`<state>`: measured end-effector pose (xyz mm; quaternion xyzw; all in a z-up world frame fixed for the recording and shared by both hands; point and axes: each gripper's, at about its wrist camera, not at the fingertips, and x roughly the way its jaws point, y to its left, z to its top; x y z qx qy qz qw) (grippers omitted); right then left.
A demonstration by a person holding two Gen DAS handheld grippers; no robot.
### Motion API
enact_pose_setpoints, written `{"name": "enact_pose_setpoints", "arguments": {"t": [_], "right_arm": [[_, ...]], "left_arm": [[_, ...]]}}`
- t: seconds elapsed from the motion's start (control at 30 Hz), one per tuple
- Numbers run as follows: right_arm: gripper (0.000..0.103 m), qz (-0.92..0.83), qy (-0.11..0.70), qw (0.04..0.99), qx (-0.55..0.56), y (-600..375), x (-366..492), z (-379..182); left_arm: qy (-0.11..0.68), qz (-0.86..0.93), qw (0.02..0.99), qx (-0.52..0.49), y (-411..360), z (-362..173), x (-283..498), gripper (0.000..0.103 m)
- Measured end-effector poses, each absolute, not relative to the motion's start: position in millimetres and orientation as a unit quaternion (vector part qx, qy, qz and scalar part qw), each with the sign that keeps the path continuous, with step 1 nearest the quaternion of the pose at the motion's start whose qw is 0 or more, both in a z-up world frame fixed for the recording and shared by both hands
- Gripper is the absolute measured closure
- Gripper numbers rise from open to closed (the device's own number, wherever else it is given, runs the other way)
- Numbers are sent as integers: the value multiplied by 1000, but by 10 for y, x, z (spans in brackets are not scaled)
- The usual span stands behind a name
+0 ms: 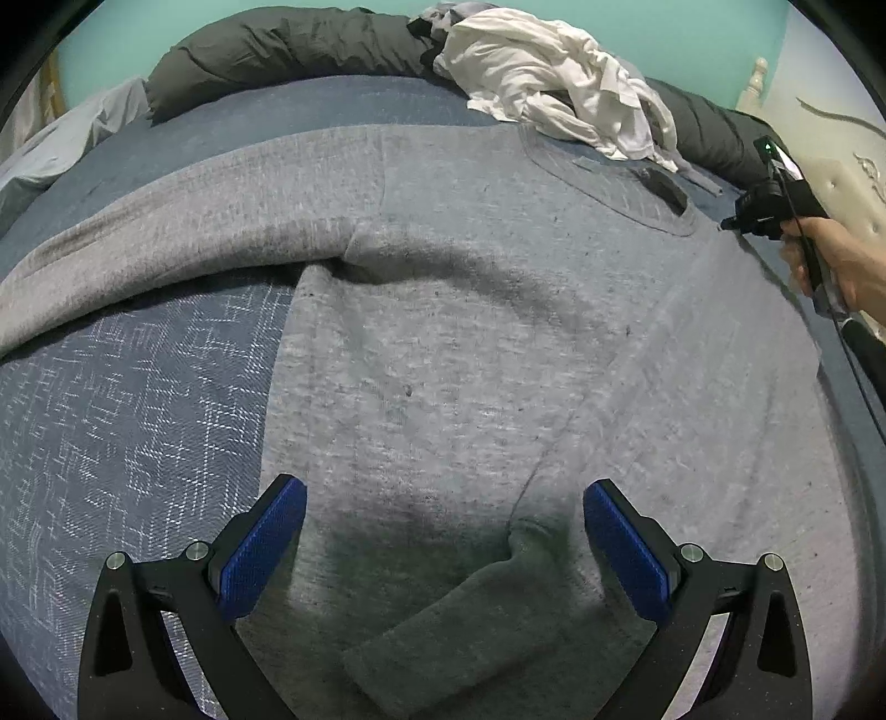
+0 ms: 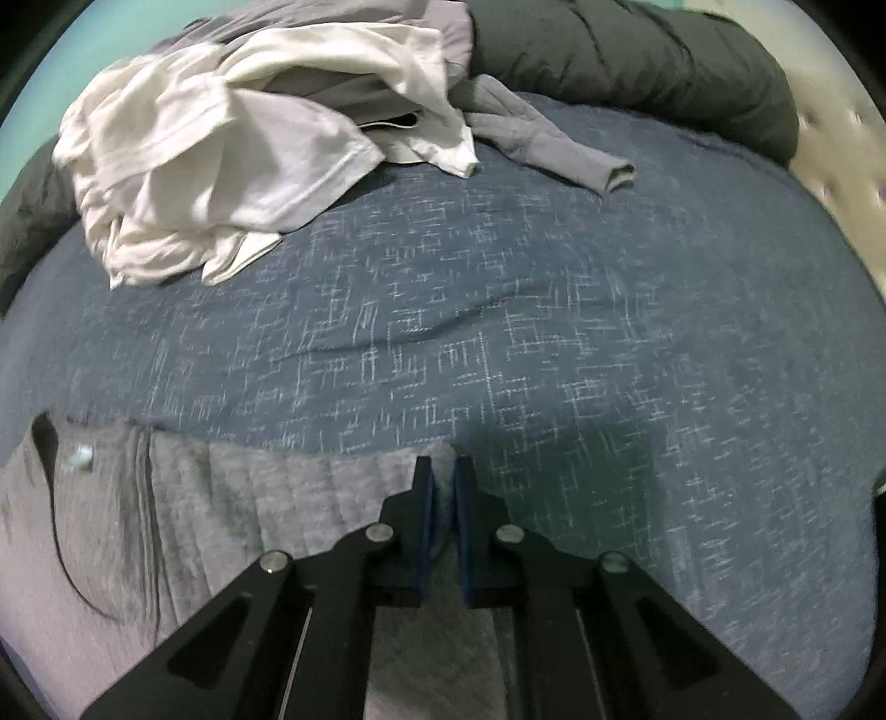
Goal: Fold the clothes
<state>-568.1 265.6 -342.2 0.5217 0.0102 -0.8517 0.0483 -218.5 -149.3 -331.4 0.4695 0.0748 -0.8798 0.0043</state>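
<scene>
Grey sweatshirt (image 1: 470,332) lies flat, spread across the blue bedspread (image 1: 138,443), collar (image 1: 614,183) twd far right, one sleeve (image 1: 166,243) stretched out left, other sleeve cuff (image 1: 443,626) folded in over the body nr the left gripper.

Handling, my guess: soft thick knit, light, limp, no stiffness; will sag & drag on the spread if lifted by one pt. Best grab pts = shoulder seam by collar + hem/side edge, pinch both layers.

R gripper (image 2: 443,487): fingers narrow, nrly shut, pinching grey fabric edge at shoulder by the collar; fabric visible btwn pads. L gripper (image 1: 443,531): fingers wide, nothing btwn them, hovering over lower body/cuff.

Around: white clothes pile (image 2: 221,166) + a grey garment (image 2: 554,149) at far side, well apart. Dark duvet (image 1: 288,50) rolled along far edge. Fold area looks unobstructed; the folded-in cuff could bunch.
</scene>
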Motion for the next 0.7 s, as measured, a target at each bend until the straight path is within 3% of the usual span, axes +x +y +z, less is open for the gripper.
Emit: {"name": "enact_pose_setpoints", "arguments": {"t": [0.3, 0.53, 0.7], "right_arm": [[93, -865, -44, 45, 497, 2791, -5720, -3375], [93, -881, -28, 110, 459, 2742, -5519, -3020], [93, -861, 2, 128, 492, 2614, -5356, -3194]], "left_arm": [[72, -879, 5, 471, -1482, -3324, -2217, 0], [76, -879, 4, 471, -1498, -3321, -2216, 0], [78, -880, 4, 469, -1502, -3310, -2194, 0]]}}
